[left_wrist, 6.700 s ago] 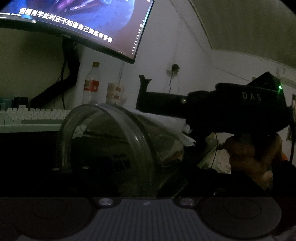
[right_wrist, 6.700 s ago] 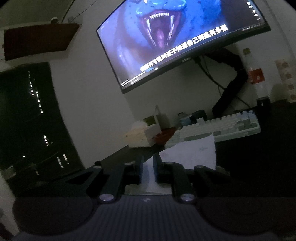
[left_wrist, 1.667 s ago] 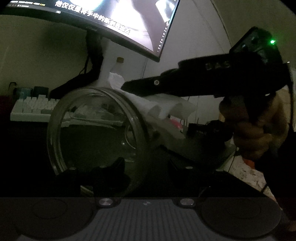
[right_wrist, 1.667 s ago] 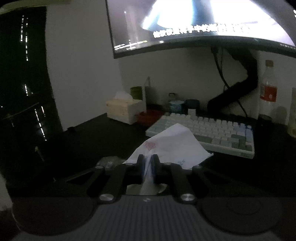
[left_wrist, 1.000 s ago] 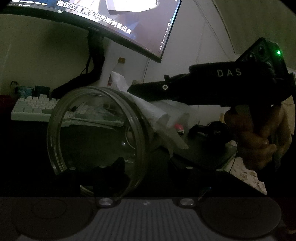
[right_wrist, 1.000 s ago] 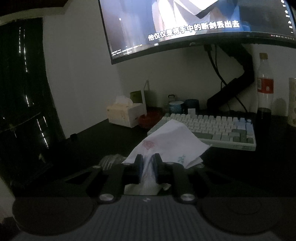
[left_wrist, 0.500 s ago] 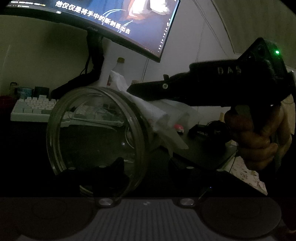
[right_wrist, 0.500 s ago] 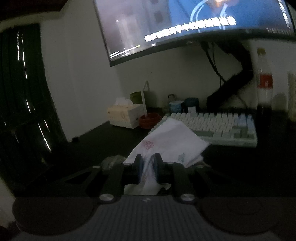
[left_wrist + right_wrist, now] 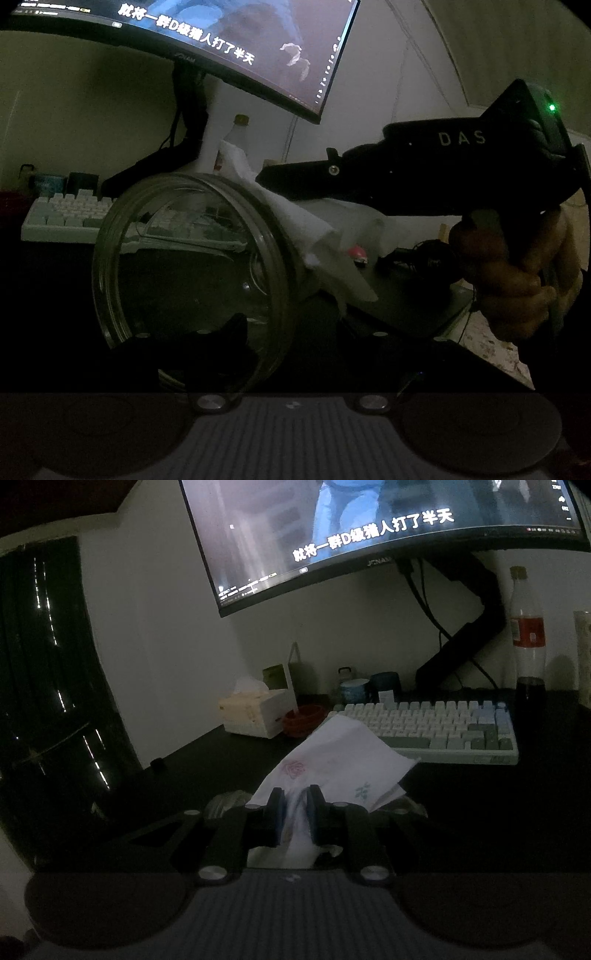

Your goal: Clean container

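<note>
My left hand-held gripper (image 9: 236, 354) hugging glass jar (image 9: 192, 273) sideways, I think (dark down there). Right hand-held gripper (image 9: 295, 812) clenched on floral tissue (image 9: 340, 760), pressed against jar's side, above surface (image 9: 480, 812).

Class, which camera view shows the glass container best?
The left wrist view: the glass container fills the frame, round rim facing the camera, with the tissue against its side. The right wrist view shows only glints beside the fingers.
</note>
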The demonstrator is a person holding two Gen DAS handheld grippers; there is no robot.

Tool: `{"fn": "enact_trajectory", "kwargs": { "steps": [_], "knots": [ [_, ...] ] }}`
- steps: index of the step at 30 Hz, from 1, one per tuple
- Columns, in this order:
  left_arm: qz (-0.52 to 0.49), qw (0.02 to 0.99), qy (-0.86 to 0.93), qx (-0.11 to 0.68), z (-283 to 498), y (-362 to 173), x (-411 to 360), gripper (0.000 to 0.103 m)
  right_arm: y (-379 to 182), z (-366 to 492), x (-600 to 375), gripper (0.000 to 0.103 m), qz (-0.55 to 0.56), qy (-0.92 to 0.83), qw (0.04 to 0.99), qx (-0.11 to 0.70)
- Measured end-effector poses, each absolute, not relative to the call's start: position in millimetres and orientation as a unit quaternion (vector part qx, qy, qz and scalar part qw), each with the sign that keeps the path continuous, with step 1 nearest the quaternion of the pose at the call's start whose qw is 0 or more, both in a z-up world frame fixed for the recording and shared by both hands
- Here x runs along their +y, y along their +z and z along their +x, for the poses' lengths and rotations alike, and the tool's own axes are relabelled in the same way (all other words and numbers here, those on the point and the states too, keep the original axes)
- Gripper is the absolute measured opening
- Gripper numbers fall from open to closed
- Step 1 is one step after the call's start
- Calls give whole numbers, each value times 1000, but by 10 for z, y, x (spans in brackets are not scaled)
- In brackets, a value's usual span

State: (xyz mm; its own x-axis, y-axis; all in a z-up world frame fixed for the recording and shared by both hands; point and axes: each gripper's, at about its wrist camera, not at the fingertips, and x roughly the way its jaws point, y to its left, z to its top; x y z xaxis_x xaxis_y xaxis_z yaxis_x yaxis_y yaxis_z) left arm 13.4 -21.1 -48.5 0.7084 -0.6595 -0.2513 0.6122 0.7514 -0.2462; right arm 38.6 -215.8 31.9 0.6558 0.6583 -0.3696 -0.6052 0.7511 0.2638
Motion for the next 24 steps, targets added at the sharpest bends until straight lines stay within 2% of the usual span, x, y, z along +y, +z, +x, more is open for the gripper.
{"fn": "enact_trajectory", "kwargs": {
  "steps": [24],
  "knots": [
    [-69, 922, -346, 161, 38, -504, -230, 53, 305, 369, -2184, 17, 60, 347, 909, 222]
  ]
}}
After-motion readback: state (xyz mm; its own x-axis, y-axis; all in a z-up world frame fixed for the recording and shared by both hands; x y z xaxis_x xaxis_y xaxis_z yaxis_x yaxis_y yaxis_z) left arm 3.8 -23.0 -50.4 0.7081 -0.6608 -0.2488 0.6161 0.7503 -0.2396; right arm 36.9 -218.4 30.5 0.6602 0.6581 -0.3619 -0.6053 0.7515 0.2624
